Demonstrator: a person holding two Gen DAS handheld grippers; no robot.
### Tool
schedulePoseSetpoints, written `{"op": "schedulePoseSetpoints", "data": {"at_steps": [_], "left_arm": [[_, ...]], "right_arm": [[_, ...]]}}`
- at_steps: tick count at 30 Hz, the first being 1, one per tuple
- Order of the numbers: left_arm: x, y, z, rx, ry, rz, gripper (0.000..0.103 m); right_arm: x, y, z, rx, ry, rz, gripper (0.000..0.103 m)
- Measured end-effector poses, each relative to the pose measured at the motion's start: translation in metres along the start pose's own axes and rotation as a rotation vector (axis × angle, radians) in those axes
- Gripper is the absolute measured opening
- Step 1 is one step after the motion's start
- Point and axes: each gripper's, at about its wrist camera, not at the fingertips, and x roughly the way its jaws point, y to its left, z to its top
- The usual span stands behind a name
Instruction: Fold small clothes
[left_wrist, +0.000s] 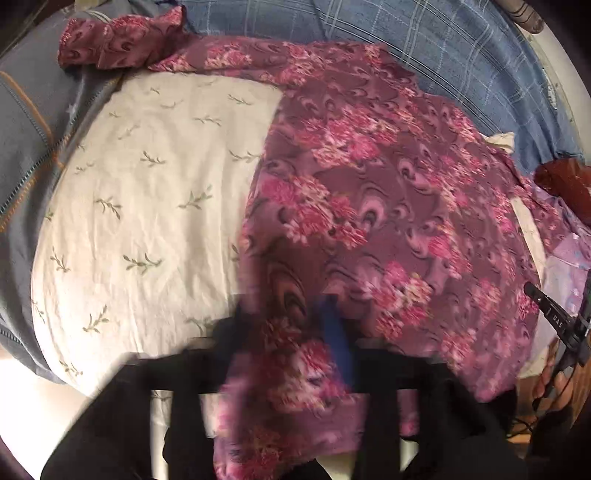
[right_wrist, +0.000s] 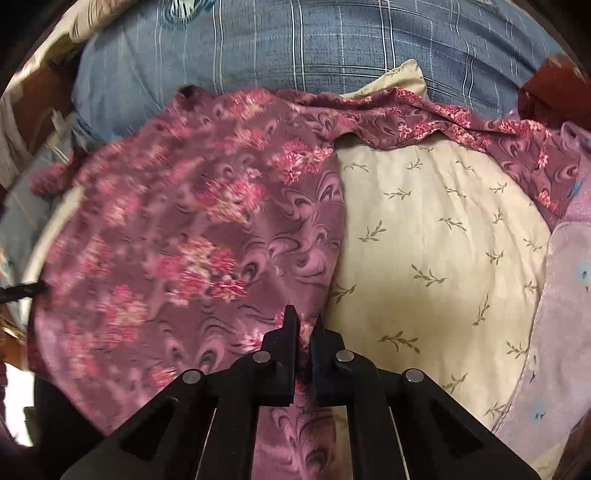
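A purple garment with pink flowers (left_wrist: 388, 192) lies spread over a cream leaf-print cushion (left_wrist: 155, 206). It also shows in the right wrist view (right_wrist: 192, 236) on the left half of the cushion (right_wrist: 436, 258). My left gripper (left_wrist: 291, 325) is shut on the garment's near edge; the view is blurred and cloth hangs over the fingers. My right gripper (right_wrist: 304, 325) is shut on the garment's near edge too, with cloth pinched between the fingers. The right gripper's finger (left_wrist: 554, 317) shows at the right edge of the left wrist view.
A blue plaid blanket (right_wrist: 295, 48) lies behind the cushion. A pale lilac cloth (right_wrist: 561, 295) lies at the right. A grey-blue cover with orange stitching (left_wrist: 26, 140) lies at the left. A dark red object (left_wrist: 569, 184) sits at the right.
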Motion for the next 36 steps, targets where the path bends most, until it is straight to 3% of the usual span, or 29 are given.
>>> {"op": "schedulePoseSetpoints", "data": {"at_steps": [3,5,7,11,12,13,14,15,16,17,18,20,22,24,25,28,30,33,34,36], "left_arm": [[-0.009,0.008,-0.004,-0.001,-0.003,0.058,0.013],[-0.002,0.019,-0.008,-0.013,0.024,0.097,0.013],[-0.003,0.023,-0.009,-0.041,0.017,0.074,0.012],[-0.026,0.022,-0.011,-0.023,-0.018,0.043,0.015],[-0.028,0.022,-0.011,-0.017,-0.018,0.031,0.024],[-0.028,0.022,-0.012,-0.017,-0.011,0.018,0.042],[-0.026,0.021,-0.013,-0.024,0.001,0.007,0.050],[-0.023,0.021,-0.014,-0.026,0.014,0.000,0.056],[-0.018,0.017,-0.018,-0.019,0.029,0.001,0.056],[-0.015,0.013,-0.021,-0.005,0.047,0.010,0.055],[-0.008,0.008,-0.023,0.017,0.051,0.029,0.054],[-0.013,-0.002,-0.031,0.073,0.034,0.058,0.041],[-0.009,-0.006,-0.036,0.113,0.046,0.127,0.039],[-0.008,-0.003,-0.037,0.109,0.055,0.129,0.038],[-0.012,-0.003,-0.036,0.108,0.059,0.115,0.038],[-0.036,-0.007,-0.025,0.134,0.003,0.079,0.038],[-0.054,-0.010,-0.007,0.153,-0.063,0.082,0.043],[-0.062,-0.012,0.025,0.127,-0.118,0.074,0.059],[-0.060,-0.013,0.035,0.117,-0.122,0.073,0.060],[-0.044,-0.019,0.056,0.100,-0.111,0.053,0.060]], "right_arm": [[-0.026,-0.015,-0.005,0.006,-0.024,0.010,0.004],[-0.022,-0.029,-0.013,0.037,0.008,-0.044,0.002],[-0.003,-0.050,-0.023,0.110,0.076,-0.062,0.002],[-0.018,-0.069,-0.040,0.241,0.059,0.143,0.011],[-0.023,-0.066,-0.043,0.222,0.057,0.152,0.023],[-0.028,-0.061,-0.048,0.196,0.054,0.145,0.032],[-0.029,-0.056,-0.053,0.174,0.057,0.142,0.050],[-0.029,-0.050,-0.055,0.158,0.066,0.139,0.055],[-0.026,-0.045,-0.060,0.142,0.077,0.148,0.055],[-0.024,-0.040,-0.063,0.125,0.083,0.153,0.044],[-0.023,-0.035,-0.066,0.104,0.088,0.146,0.008],[-0.026,-0.027,-0.069,0.076,0.093,0.149,0.003],[-0.032,-0.028,-0.074,0.044,0.093,0.108,0.003],[-0.024,-0.033,-0.075,0.039,0.135,0.039,0.004],[-0.022,-0.041,-0.075,0.073,0.152,0.070,0.004],[-0.041,-0.055,-0.057,0.125,0.081,0.134,0.005],[-0.063,-0.072,-0.034,0.146,-0.015,0.085,0.005],[-0.092,-0.121,0.010,0.241,-0.148,-0.016,0.008],[-0.099,-0.144,0.027,0.293,-0.193,-0.063,0.011],[-0.103,-0.179,0.048,0.377,-0.248,-0.144,0.039]]}}
